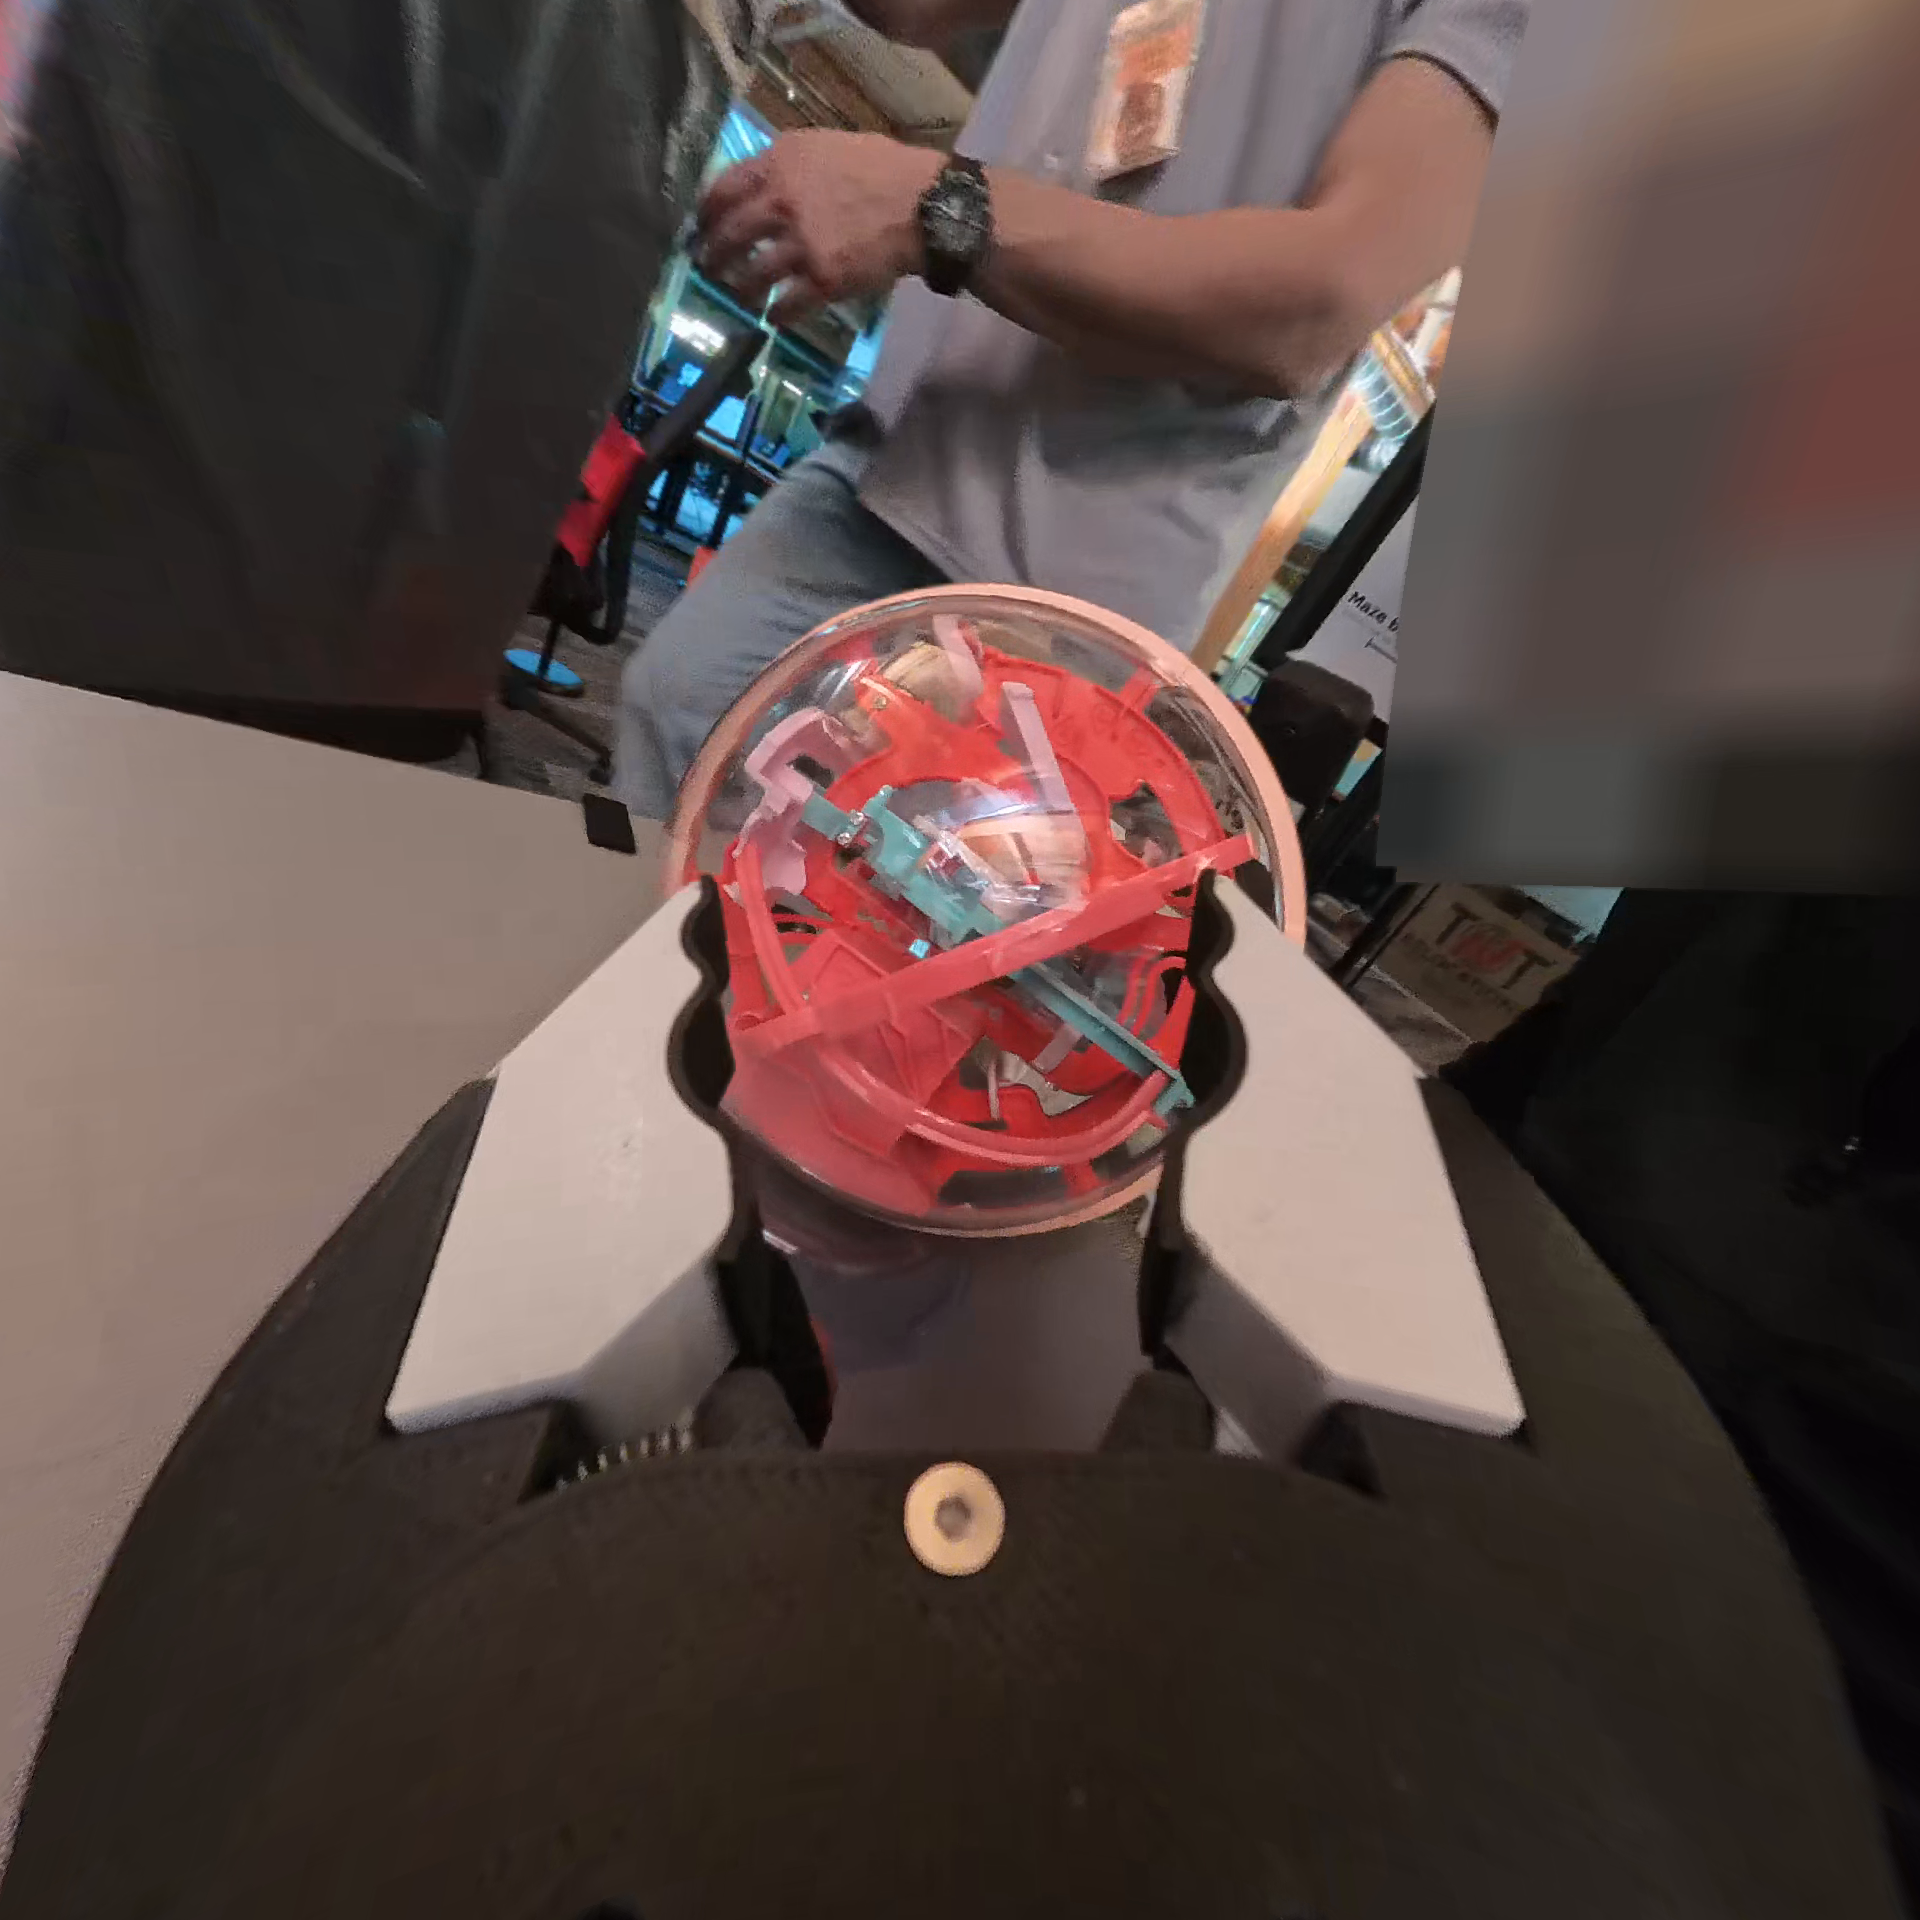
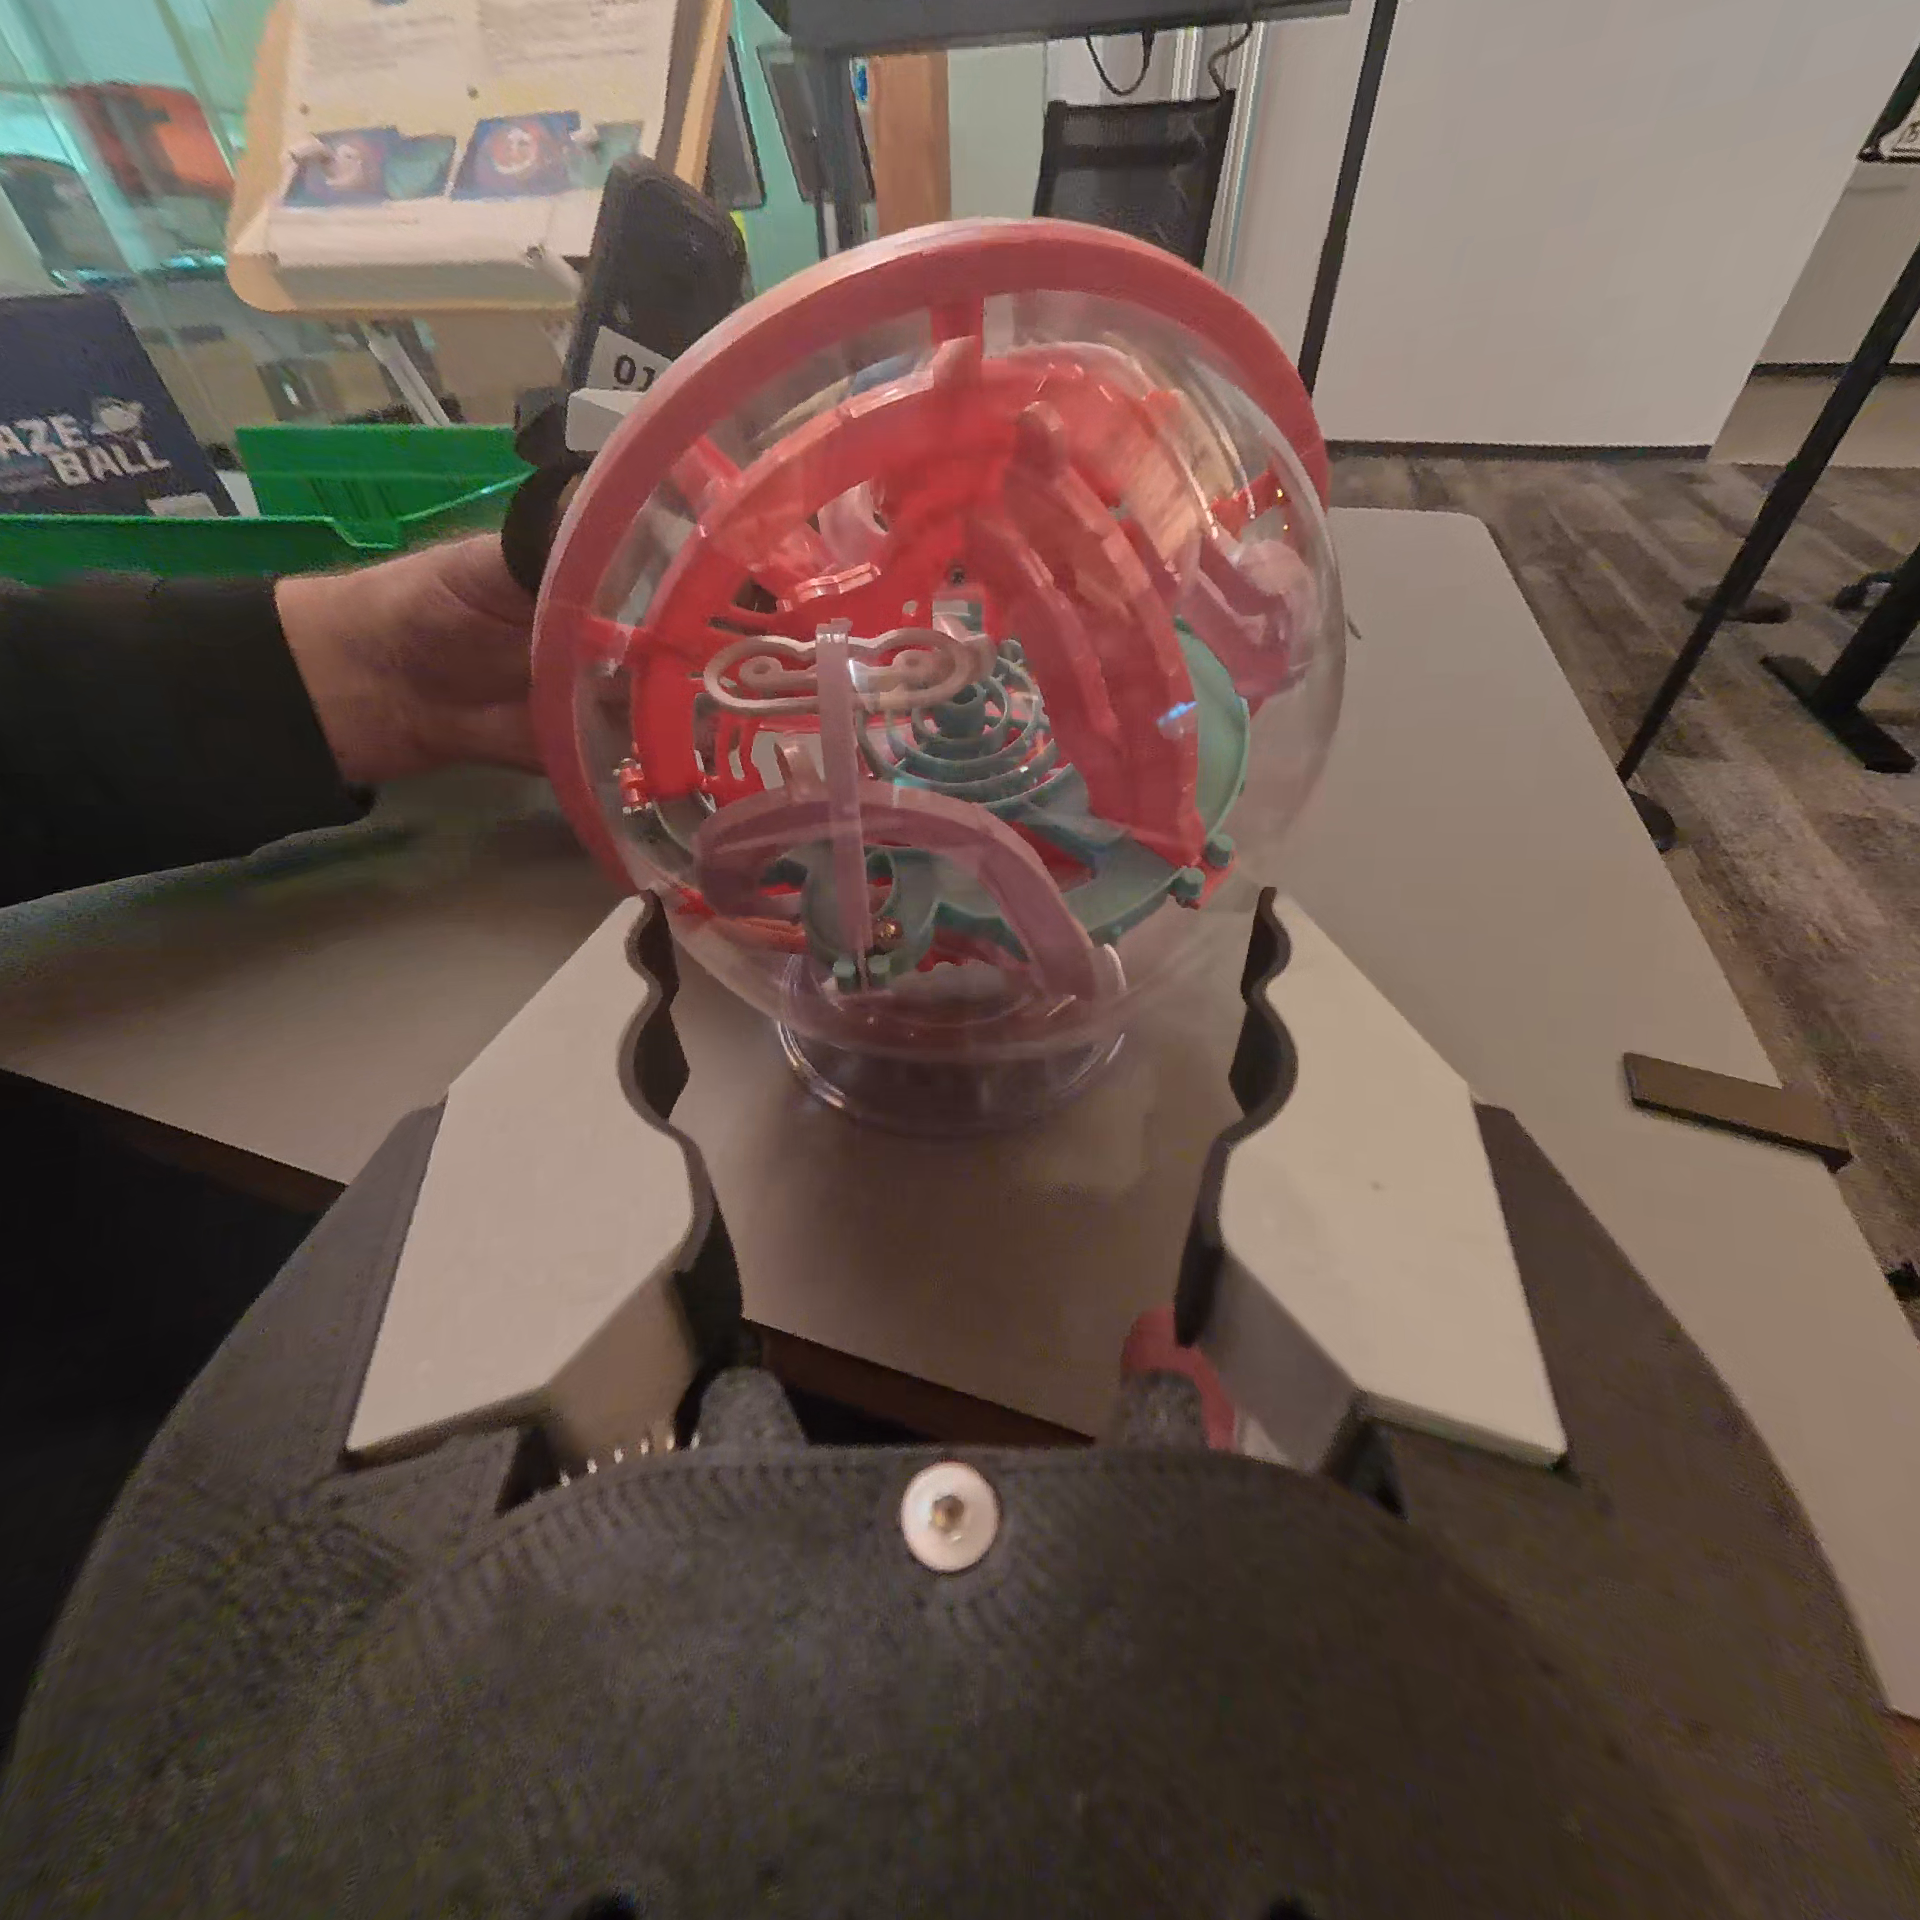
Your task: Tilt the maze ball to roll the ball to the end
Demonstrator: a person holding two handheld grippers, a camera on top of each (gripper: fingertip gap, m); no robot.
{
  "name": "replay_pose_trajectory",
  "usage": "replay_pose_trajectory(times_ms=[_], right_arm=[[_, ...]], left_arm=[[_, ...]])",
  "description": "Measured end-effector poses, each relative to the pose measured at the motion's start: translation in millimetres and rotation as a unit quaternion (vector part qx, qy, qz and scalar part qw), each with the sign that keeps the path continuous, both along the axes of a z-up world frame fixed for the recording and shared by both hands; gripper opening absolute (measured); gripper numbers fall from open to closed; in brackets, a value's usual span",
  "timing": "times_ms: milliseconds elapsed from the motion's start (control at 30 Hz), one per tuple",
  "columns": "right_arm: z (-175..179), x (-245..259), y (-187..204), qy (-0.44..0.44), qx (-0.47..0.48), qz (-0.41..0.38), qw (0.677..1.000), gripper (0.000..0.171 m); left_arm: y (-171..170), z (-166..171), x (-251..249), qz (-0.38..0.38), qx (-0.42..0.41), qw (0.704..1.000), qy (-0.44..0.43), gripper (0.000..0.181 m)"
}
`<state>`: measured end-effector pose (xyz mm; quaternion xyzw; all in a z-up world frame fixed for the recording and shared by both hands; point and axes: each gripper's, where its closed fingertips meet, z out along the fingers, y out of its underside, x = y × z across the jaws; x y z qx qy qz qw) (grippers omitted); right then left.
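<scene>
With my left gripper (image 1: pixel 956 997) clamped on the maze ball (image 1: pixel 982 904) and my right gripper (image 2: pixel 956 997) spread apart near the counter (image 2: pixel 1558 831) edge, tilting seems underway; I cannot find the small ball.

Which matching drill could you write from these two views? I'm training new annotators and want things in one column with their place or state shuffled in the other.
Things:
1. left gripper
2. right gripper
3. clear stand
4. green crate

Places or states:
A. open, holding nothing
B. behind the ball, at the left of the right wrist view
C. closed on the maze ball
D. on the table, under the ball

Pairs: 1-C, 2-A, 3-D, 4-B
</scene>
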<state>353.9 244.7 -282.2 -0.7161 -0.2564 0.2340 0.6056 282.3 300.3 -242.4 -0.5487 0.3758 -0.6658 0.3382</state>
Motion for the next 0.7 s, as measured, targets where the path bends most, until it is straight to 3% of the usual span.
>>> replay_pose_trajectory(times_ms=[200, 333, 700], right_arm=[[12, 3, -2, 0.008, -0.024, -0.01, 1.0, 0.098], [19, 2, -4, -0.007, -0.029, -0.012, 0.999, 0.09], [17, 7, -2, -0.002, -0.049, -0.02, 0.999, 0.091]], left_arm=[[6, -3, -7, -0.009, -0.043, 0.999, -0.026, 0.072], [16, -4, -15, 0.001, -0.068, 0.997, -0.032, 0.045], [20, -2, -9, -0.003, -0.073, 0.997, -0.02, 0.044]])
